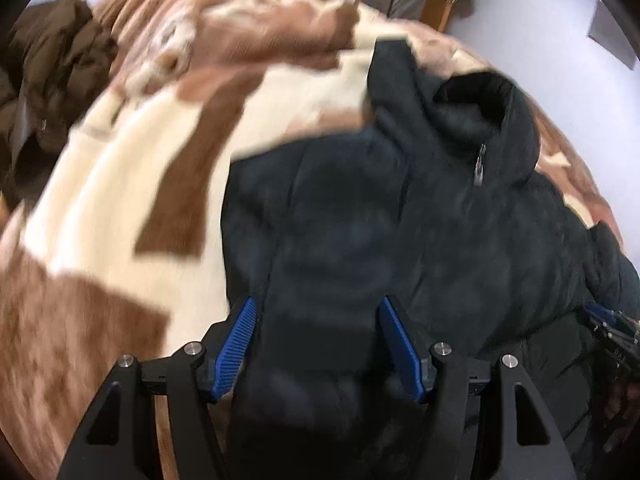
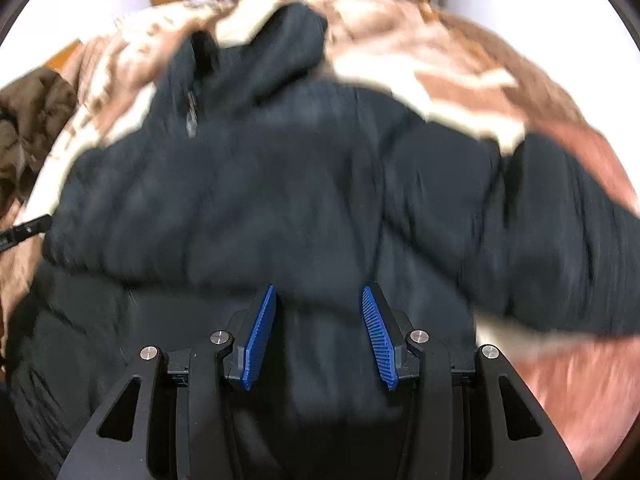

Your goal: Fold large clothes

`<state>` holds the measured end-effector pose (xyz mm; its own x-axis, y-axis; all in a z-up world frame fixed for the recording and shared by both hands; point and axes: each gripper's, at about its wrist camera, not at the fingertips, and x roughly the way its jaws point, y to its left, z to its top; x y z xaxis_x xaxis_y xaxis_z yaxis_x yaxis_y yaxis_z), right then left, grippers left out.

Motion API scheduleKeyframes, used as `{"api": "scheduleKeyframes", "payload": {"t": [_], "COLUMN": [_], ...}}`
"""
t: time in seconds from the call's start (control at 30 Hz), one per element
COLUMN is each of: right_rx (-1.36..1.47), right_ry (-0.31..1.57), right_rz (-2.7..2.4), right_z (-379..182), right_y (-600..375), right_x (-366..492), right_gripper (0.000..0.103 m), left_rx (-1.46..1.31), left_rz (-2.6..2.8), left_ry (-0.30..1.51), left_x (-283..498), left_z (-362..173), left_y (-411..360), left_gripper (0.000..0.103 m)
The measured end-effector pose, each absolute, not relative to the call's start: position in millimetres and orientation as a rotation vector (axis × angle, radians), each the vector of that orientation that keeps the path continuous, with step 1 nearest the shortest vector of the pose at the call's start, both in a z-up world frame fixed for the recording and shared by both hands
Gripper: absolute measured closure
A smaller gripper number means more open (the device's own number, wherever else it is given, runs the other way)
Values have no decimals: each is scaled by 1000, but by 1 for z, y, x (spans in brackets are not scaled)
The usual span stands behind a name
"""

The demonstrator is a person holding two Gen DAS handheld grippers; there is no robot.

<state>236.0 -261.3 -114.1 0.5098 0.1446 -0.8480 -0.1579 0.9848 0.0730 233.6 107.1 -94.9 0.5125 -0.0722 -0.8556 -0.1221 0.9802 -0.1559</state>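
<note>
Left gripper: I see my jaws spread wide, blue pads either side of a fold of dark fabric; the pads are not pressed together on it, so I read it as open.
Right gripper: my jaws stand apart too, fabric lying between and under the pads, nothing pinched that I can make out.
Black puffer jacket: directly ahead of and beneath my left fingers, spread on the bed, collar and zipper pull ahead and to the right of them. In the right view the jacket fills the area in front of my fingers, one sleeve stretching off to the right.
Blanket: brown and cream, under the jacket, running ahead and left of my left gripper.
Brown coat: heaped far ahead-left, well apart from the jacket.
Sharpness: both views are blurred, so fine contact is hard to judge.
</note>
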Motion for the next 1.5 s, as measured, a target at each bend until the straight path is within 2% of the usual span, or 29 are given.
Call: {"api": "scheduleKeyframes", "payload": {"t": [0.57,0.63,0.73,1.1,1.5], "right_rx": [117,131,152,188,211], "right_ry": [871,853,834,786,776], "right_rz": [162,156,143,81,29], "right_z": [-47,-40,-32,-13,-16], "right_y": [-304,-309,-318,-350,-380], "right_x": [119,110,97,72,80], "right_gripper": [55,48,45,45,45], "left_rx": [-167,-169,-161,-124,-93], "left_rz": [-100,-113,-129,-167,-173], "left_ry": [885,873,859,809,787], "left_x": [116,106,90,71,85], "left_z": [-28,-22,-13,17,32], "left_y": [32,23,9,-20,-34], "left_gripper": [37,37,37,36,36]}}
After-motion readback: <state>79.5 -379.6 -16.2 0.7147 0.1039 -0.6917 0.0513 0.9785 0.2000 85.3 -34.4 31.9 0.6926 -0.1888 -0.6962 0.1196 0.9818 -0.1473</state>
